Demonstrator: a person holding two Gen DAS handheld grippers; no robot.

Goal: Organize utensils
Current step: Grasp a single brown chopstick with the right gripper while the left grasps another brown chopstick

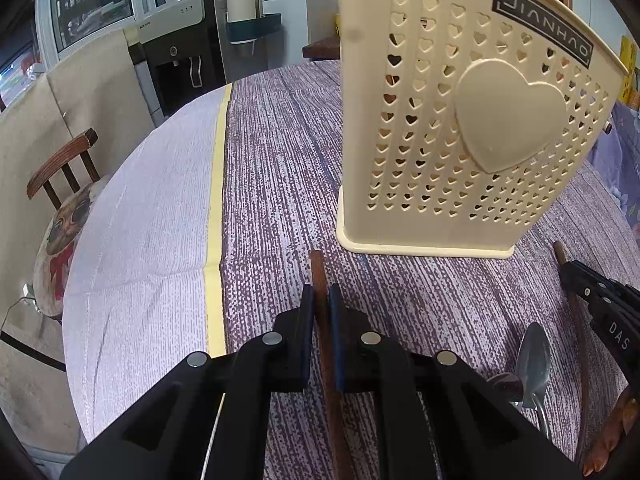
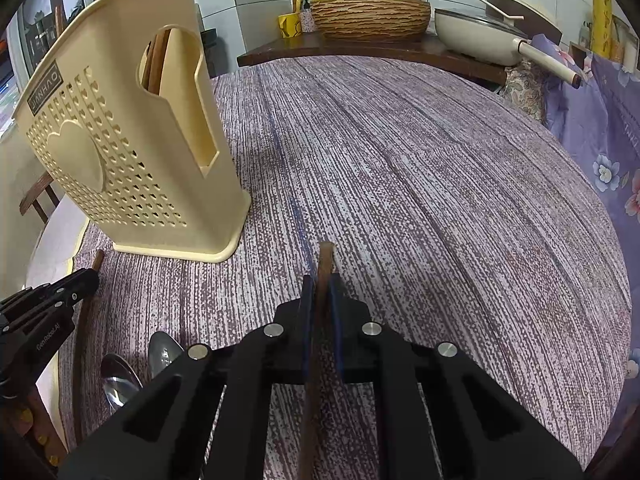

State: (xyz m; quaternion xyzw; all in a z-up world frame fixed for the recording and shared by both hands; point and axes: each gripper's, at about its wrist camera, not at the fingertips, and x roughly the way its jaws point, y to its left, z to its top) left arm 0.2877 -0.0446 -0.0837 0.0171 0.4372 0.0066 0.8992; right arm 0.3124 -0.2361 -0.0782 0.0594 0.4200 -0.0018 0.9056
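Worktop (image 1: 280, 184) under purple streaked cloth carried the cream plastic utensil holder with heart-shaped holes (image 1: 460, 128), upright in the upper right of the left wrist view and the upper left of the right. Left tool (image 1: 320, 304) was clenched on a brown wooden chopstick (image 1: 317, 276), its long axis running up the frame. Right tool (image 2: 320, 292) gripped a second brown chopstick (image 2: 325, 260) likewise. Neither looked clearly nearer the holder.
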